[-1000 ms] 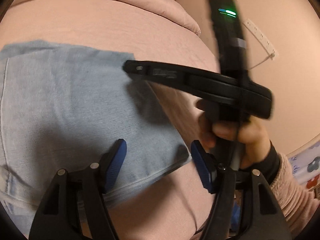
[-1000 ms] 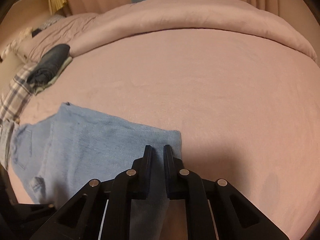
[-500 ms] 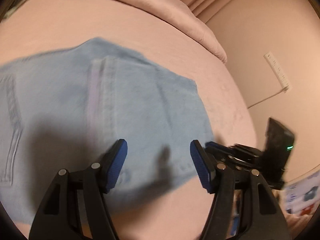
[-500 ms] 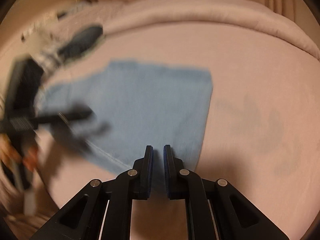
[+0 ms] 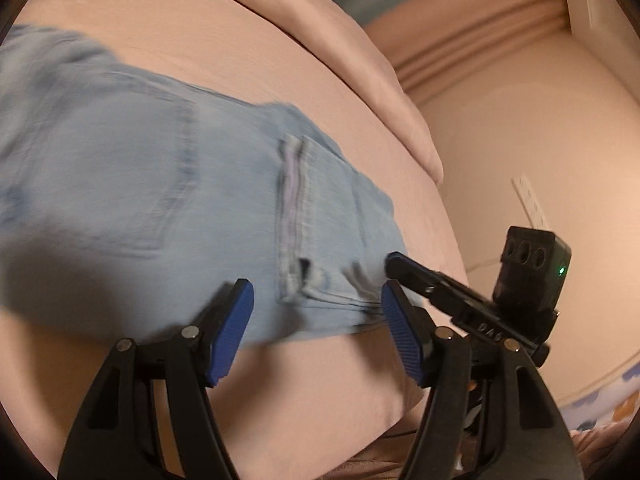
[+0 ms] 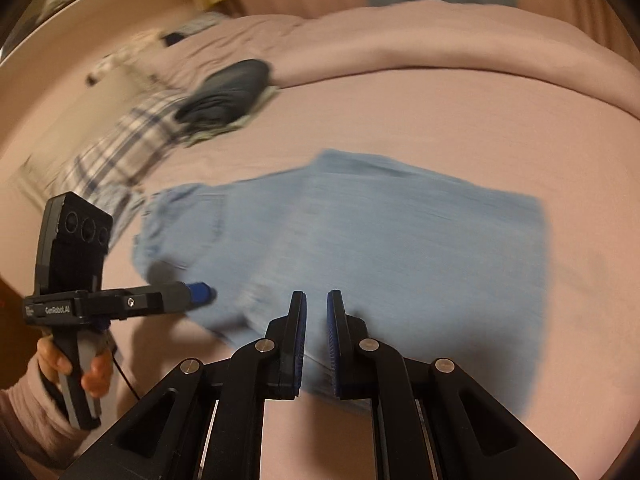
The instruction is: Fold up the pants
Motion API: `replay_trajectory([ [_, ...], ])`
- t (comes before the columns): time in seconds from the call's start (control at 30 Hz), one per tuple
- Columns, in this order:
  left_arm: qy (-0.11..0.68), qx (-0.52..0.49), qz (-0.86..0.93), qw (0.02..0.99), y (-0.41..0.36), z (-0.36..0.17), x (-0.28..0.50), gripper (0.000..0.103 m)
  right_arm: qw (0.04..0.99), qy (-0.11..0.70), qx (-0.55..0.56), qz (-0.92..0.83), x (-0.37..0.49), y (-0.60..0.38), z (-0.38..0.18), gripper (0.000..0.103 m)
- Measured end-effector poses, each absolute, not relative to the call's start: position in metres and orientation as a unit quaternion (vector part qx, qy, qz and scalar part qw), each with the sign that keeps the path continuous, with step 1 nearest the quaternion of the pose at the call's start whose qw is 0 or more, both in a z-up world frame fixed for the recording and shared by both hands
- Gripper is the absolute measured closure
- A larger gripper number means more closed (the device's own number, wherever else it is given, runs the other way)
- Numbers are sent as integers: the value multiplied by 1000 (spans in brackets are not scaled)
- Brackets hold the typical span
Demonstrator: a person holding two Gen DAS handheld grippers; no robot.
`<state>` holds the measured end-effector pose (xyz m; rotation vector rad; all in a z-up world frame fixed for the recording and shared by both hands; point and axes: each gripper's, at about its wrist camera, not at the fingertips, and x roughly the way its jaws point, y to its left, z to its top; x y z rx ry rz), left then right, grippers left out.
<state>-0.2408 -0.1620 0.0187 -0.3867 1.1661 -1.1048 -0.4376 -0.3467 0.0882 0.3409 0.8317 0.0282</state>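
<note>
Pink bed (image 6: pixel 460 112) fills both views. Light blue pants (image 6: pixel 380 248), folded flat, lie on it just ahead of both grippers. Dark folded garment (image 6: pixel 228 92) and plaid cloth (image 6: pixel 120 152) well beyond, to the left. Left gripper (image 5: pixel 316 320): jaws apart, nothing between them, above the pants' near edge. Right gripper (image 6: pixel 317 344): jaws nearly together, empty.

A second back my left gripper (image 5: pixel 316 330) sits over the folded end of the pants (image 5: pixel 168 196), with the right gripper (image 5: pixel 404 268) crossing high ahead of it. Now its open jaws face the waistband edge, and the right gripper sits low beside its right finger, tips nearly together.
</note>
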Motion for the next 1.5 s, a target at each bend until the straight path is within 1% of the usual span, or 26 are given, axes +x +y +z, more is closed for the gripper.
replay_trajectory([
  [0.1,515,-186,-468,694,-131,23,-244,37,903,397,159,37,-420,-323,80,94],
  [0.2,515,-206,-437,708,-105,20,-245,37,884,443,144,44,-401,-300,50,94],
  [0.27,517,-227,-412,716,-84,14,-243,37,895,427,126,38,-404,-297,45,94],
  [0.33,522,-251,-388,717,-69,7,-241,32,888,431,154,44,-403,-305,46,94],
  [0.43,525,-299,-361,711,-48,-2,-236,32,878,427,212,45,-407,-319,50,94],
  [0.5,523,-332,-350,703,-41,-5,-232,32,884,414,213,48,-414,-318,54,93],
  [0.63,520,-373,-320,699,-36,-8,-223,32,882,418,208,59,-416,-304,52,88],
  [1.0,506,-419,-255,710,-54,-1,-189,31,888,410,195,77,-409,-287,62,88],
  [1.1,501,-422,-244,714,-58,-2,-185,34,889,408,197,69,-404,-290,64,88],
  [1.13,500,-417,-243,719,-59,0,-186,36,889,409,198,64,-402,-292,65,88],
  [1.17,501,-409,-240,724,-60,0,-187,44,889,409,198,60,-400,-294,65,88],
  [1.2,504,-398,-235,730,-60,1,-188,51,888,412,197,53,-397,-297,65,88],
  [1.23,507,-388,-226,736,-58,0,-189,64,888,415,195,46,-395,-299,65,88],
  [1.27,510,-381,-220,739,-54,-1,-191,71,887,418,192,35,-389,-303,65,88],
  [1.4,507,-337,-219,762,-55,9,-195,74,883,421,206,20,-370,-318,63,88],
  [1.47,496,-310,-226,779,-59,19,-197,79,885,419,205,6,-356,-323,65,88],
  [1.5,489,-295,-233,787,-62,25,-199,80,886,416,207,3,-350,-326,67,88],
])
